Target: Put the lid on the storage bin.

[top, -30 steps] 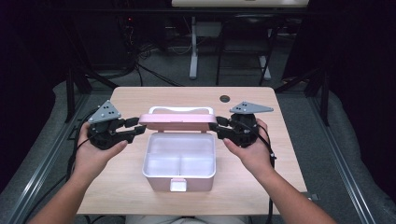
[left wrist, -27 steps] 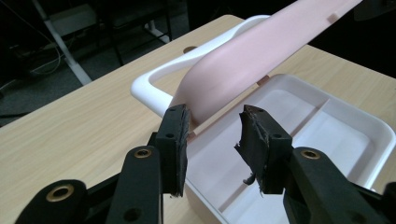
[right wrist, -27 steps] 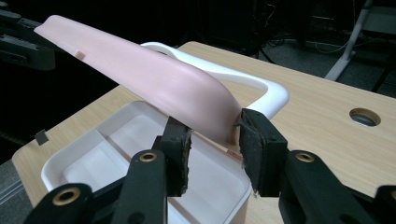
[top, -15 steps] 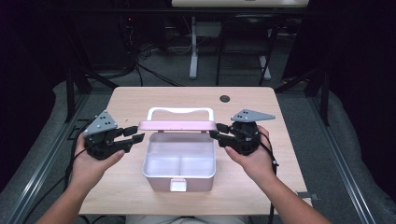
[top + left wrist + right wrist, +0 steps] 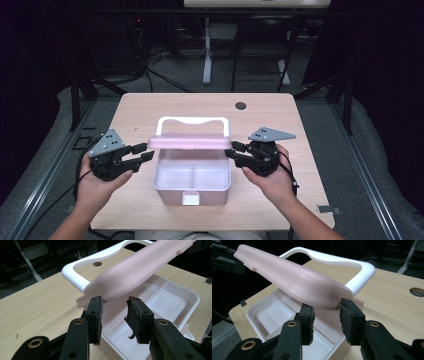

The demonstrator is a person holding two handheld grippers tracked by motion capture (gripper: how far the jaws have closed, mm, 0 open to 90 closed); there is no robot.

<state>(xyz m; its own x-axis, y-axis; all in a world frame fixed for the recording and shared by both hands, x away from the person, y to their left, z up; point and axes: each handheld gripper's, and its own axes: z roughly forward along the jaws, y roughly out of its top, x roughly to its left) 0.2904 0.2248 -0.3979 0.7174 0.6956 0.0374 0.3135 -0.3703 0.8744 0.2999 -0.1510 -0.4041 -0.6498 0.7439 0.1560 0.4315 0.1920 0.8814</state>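
A pink lunch box (image 5: pixel 192 192) stands open in the middle of the table, its white handle (image 5: pixel 192 120) lying back behind it. Its pink lid (image 5: pixel 190 143) hangs half lowered over the tray. My left gripper (image 5: pixel 145 152) is at the lid's left end; its jaws have just been closing and stand apart, with the lid's corner (image 5: pixel 105 296) just over the tips and nothing pinched between them. My right gripper (image 5: pixel 231 150) is at the lid's right end, open, and the lid's edge (image 5: pixel 332 302) touches its tips. Both hands hold the grippers level.
The wooden table (image 5: pixel 150 115) has a round cable hole (image 5: pixel 241 106) at the back right. The box has two compartments and a latch tab (image 5: pixel 190 199) at its front. Dark floor, cables and desk legs lie beyond the far edge.
The lid has swung down from nearly upright to half lowered over the box. Both hands have come nearer and lower with it.
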